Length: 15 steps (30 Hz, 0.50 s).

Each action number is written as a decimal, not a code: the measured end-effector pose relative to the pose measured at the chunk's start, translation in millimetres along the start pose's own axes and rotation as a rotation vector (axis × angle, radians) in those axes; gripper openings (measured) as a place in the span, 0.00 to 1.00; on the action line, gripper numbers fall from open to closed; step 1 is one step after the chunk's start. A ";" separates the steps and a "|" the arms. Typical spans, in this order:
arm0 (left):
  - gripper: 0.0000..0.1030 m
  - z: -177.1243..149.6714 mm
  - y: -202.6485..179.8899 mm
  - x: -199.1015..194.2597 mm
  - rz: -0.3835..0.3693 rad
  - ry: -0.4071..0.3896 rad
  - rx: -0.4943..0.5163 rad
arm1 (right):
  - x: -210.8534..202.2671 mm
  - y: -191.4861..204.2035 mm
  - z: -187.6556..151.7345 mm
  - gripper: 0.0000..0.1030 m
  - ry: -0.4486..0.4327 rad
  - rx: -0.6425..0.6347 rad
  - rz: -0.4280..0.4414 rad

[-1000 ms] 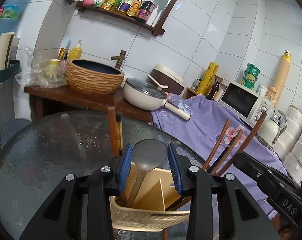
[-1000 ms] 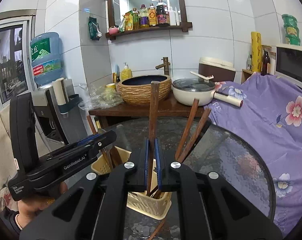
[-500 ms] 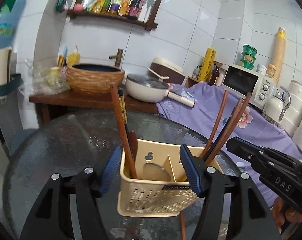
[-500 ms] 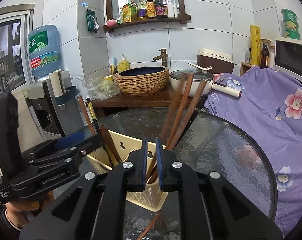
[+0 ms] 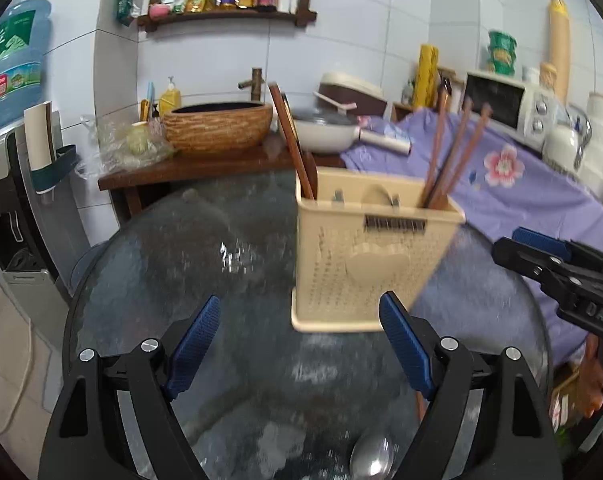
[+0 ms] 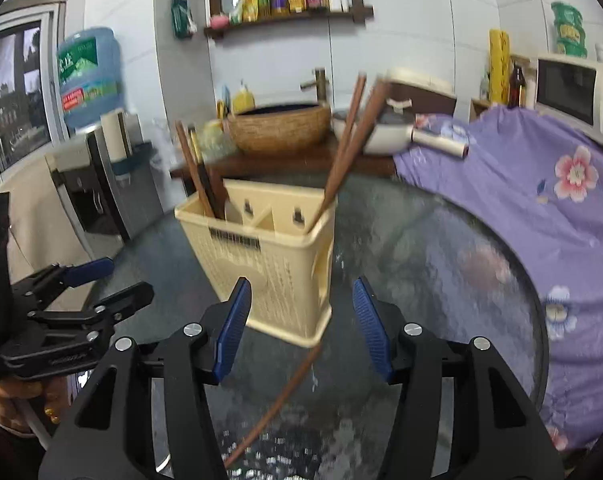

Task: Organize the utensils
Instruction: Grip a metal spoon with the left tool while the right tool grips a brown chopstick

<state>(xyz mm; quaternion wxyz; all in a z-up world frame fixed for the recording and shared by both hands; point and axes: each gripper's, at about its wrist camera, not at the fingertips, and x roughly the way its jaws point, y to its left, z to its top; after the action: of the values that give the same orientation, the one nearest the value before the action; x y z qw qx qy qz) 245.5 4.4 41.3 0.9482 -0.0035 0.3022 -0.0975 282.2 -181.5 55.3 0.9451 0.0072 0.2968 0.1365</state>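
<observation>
A cream plastic utensil holder stands on the round glass table. Brown chopsticks lean in its right compartment, and darker ones in its left. My left gripper hangs in front of the holder, jaws opening, nothing between them. My right gripper is also opening and empty, just in front of the holder's corner. A loose chopstick lies on the glass below it. A metal spoon lies on the table near the left gripper's base.
Behind the table a wooden bench carries a woven basin and a white pan. A purple flowered cloth covers the counter on the right, with a microwave. A water dispenser stands at the left.
Both grippers pulled back and down from the holder and opened. The left let go of the spoon-shaped utensil, the right let go of a chopstick; both utensils now stand in the holder.
</observation>
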 end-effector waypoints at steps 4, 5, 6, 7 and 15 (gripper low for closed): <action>0.77 -38.7 -17.8 -0.8 -0.001 0.088 0.082 | 15.1 -4.5 -30.9 0.52 0.101 0.037 -0.014; 0.77 -46.8 -21.0 0.3 -0.007 0.110 0.093 | 19.2 -5.9 -39.6 0.52 0.125 0.048 -0.018; 0.77 -53.5 -23.6 1.1 -0.007 0.127 0.101 | 22.6 -6.9 -46.1 0.52 0.145 0.056 -0.022; 0.77 -63.5 -29.0 2.8 -0.003 0.152 0.120 | 25.0 -8.0 -49.9 0.52 0.158 0.062 -0.023; 0.76 -95.0 -45.9 10.2 -0.001 0.217 0.145 | 39.2 -8.7 -74.3 0.52 0.234 0.090 -0.045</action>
<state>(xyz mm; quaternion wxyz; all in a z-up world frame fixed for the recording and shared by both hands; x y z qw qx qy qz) 190.7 -37.6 -39.2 0.9078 0.0757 0.3949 -0.1195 273.4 -184.6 -28.7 0.9056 0.0271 0.4109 0.1016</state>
